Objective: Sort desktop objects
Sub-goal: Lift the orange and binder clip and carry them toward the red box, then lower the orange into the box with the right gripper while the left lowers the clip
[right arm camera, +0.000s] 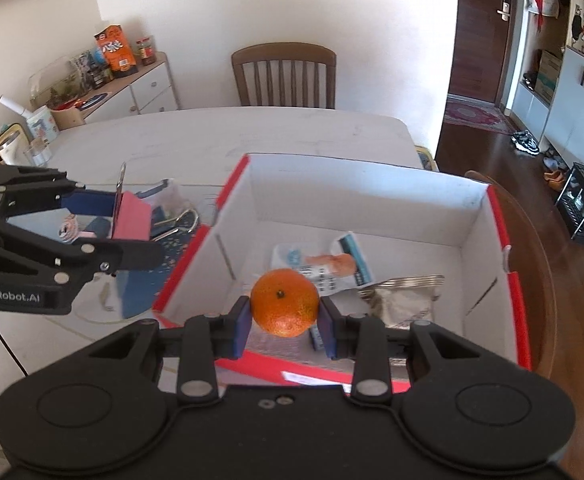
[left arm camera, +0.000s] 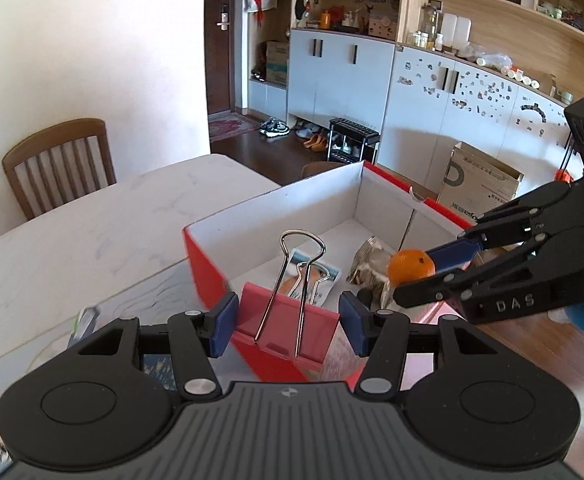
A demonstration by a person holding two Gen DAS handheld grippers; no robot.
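Sorting is under way, with both hands loaded. The left gripper [left arm camera: 288, 320] has its fingers clamped on a big pink binder clip [left arm camera: 288, 330], handles up, held at the near left corner of the box [left arm camera: 276, 204]; from the right wrist view the clip looks to be outside the red wall, above the worktop [right arm camera: 196, 136]. The right gripper [right arm camera: 284, 326] has its fingers narrowed on an orange [right arm camera: 284, 302], which hangs above the box's near edge, over the inside.

Already lying in the box are a printed packet [right arm camera: 323, 266] and a crinkled silver pouch [right arm camera: 405, 300], so at least two things seem sorted. Left of the box some items remain on the worktop: another clip [right arm camera: 180, 222], a small clear container [right arm camera: 174, 196] and something blue and patterned that I cannot make out. My judgement is that the task is near its middle: the orange and the clip need dropping in, then the leftovers beside the box need fetching.
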